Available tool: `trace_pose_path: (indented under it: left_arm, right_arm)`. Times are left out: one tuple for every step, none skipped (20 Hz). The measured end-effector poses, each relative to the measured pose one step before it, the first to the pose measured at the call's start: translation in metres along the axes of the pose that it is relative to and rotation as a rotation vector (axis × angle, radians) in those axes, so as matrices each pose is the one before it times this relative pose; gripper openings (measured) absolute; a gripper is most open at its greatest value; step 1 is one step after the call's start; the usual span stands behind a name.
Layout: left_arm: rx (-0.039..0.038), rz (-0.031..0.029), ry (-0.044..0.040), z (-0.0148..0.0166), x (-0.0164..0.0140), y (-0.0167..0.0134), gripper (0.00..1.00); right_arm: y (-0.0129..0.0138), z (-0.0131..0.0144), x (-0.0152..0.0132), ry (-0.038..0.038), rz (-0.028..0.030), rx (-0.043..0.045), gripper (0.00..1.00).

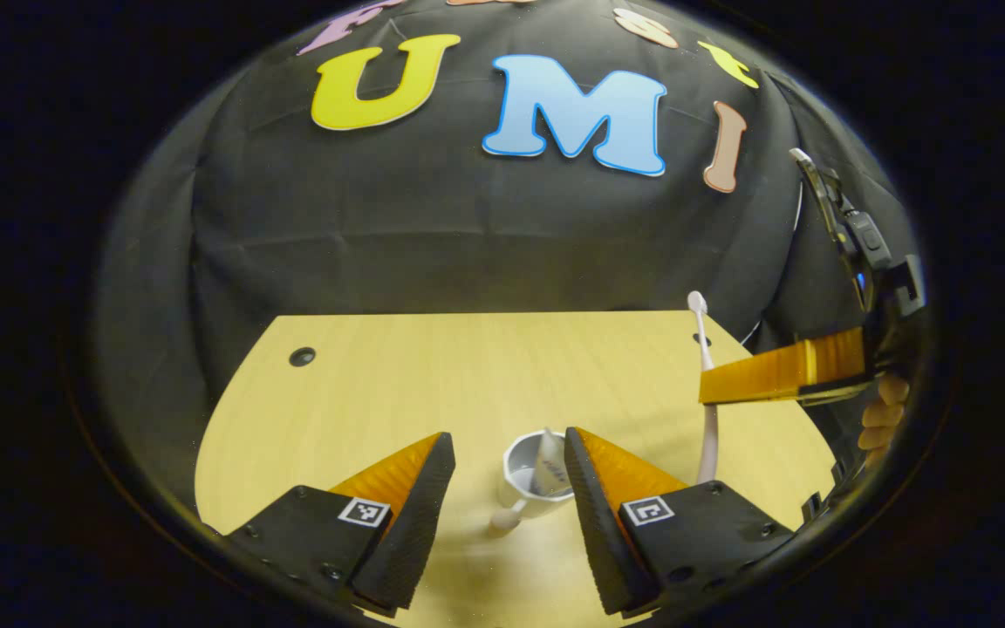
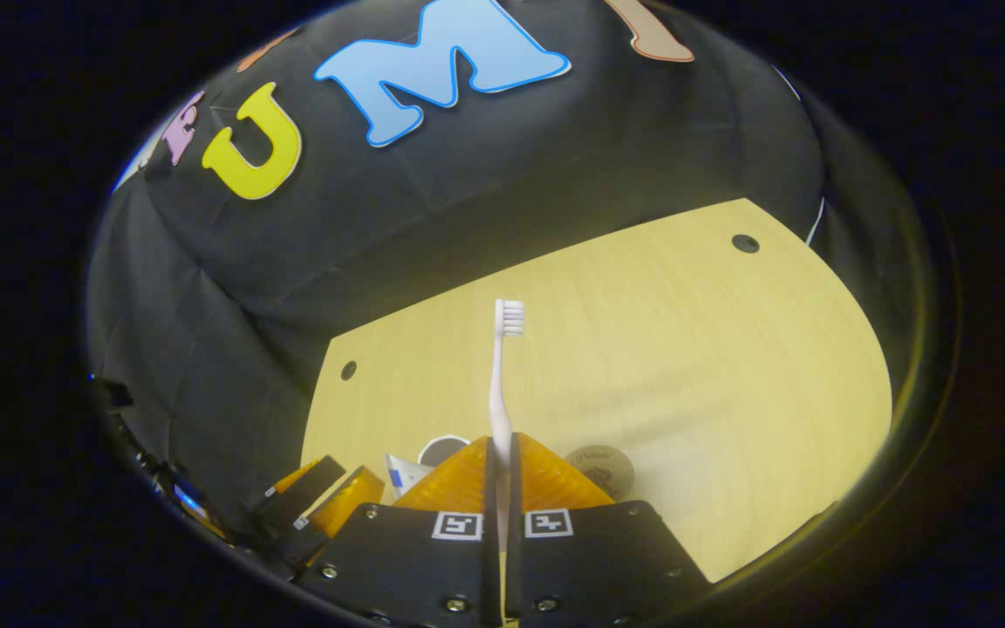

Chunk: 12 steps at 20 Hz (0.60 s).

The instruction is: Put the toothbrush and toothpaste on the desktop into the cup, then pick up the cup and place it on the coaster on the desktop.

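The right tool was clamped on the toothbrush, held upright above the counter. The left tool hung wide and empty over the cup, the toothpaste already standing inside. Left, I judged: dropping in the brush, then carrying the cup to the coaster on the near counter.

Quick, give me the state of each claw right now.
Left claw: open, holding nothing, above the cup with the toothpaste inside.
Right claw: shut on the toothbrush, held above the desktop.
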<state>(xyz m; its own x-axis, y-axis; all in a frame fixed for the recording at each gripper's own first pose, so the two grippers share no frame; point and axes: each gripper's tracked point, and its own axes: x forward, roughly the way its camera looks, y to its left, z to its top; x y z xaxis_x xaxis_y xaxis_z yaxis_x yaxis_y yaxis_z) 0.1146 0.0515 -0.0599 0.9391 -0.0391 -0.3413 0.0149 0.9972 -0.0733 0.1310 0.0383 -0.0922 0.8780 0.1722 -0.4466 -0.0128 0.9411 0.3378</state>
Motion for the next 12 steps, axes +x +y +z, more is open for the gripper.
trace_pose_path:
  left_arm:
    - [-0.00283, 0.01144, -0.00122, -0.00060, -0.00713, 0.00923, 0.82]
    - [-0.00295, 0.01599, 0.00026, -0.00124, -0.00701, 0.01136, 0.82]
    - [-0.00315, 0.01658, -0.00030, -0.00099, -0.00519, 0.00986, 0.82]
    - [-0.00374, 0.01783, -0.00011, -0.00045, -0.00650, 0.01226, 0.82]
    - [-0.00341, 0.01821, 0.00101, -0.00173, -0.00695, 0.01151, 0.82]
    - [-0.00384, 0.01750, 0.00178, -0.00175, -0.00626, 0.01151, 0.82]
    - [-0.00644, 0.01598, 0.00425, -0.00353, -0.00627, 0.01167, 0.82]
    - [-0.00769, 0.01645, 0.00408, -0.00256, -0.00579, 0.01062, 0.82]
    - [-0.00826, 0.01826, 0.00347, -0.00396, -0.00620, 0.01109, 0.82]
    - [-0.00907, 0.02014, 0.00477, -0.00333, -0.00502, 0.01098, 0.82]
    - [-0.00998, 0.01986, 0.00436, -0.00297, -0.00306, 0.00922, 0.79]
    - [-0.01013, 0.01822, 0.00460, -0.00369, -0.00605, 0.01015, 0.82]
  right_arm:
    - [0.00437, 0.00167, 0.00666, -0.00171, 0.00402, -0.00124, 0.04]
    - [0.00457, 0.00201, 0.00659, -0.00129, 0.00153, -0.00115, 0.04]
    - [0.00428, 0.00234, 0.00653, -0.00668, 0.00104, -0.00526, 0.04]
    - [0.00425, 0.00305, 0.00757, -0.00754, -0.00143, -0.01058, 0.04]
    - [0.00393, 0.00244, 0.00724, -0.01076, -0.00358, -0.01718, 0.04]
    - [0.00514, 0.00351, 0.00740, -0.01266, -0.00255, -0.01897, 0.04]
    - [0.00490, 0.00333, 0.00738, -0.01218, 0.00128, -0.01897, 0.04]
    - [0.00683, 0.00308, 0.00775, -0.01084, 0.00773, -0.01552, 0.04]
    - [0.00474, 0.00101, 0.00724, -0.01333, 0.00262, -0.01615, 0.04]
    - [0.00451, 0.00172, 0.00720, -0.00949, 0.00199, -0.01566, 0.03]
    - [0.00207, 0.00083, 0.00746, -0.01043, -0.00102, -0.01574, 0.03]
    - [0.00092, -0.00089, 0.00710, -0.00314, -0.00338, -0.01274, 0.03]
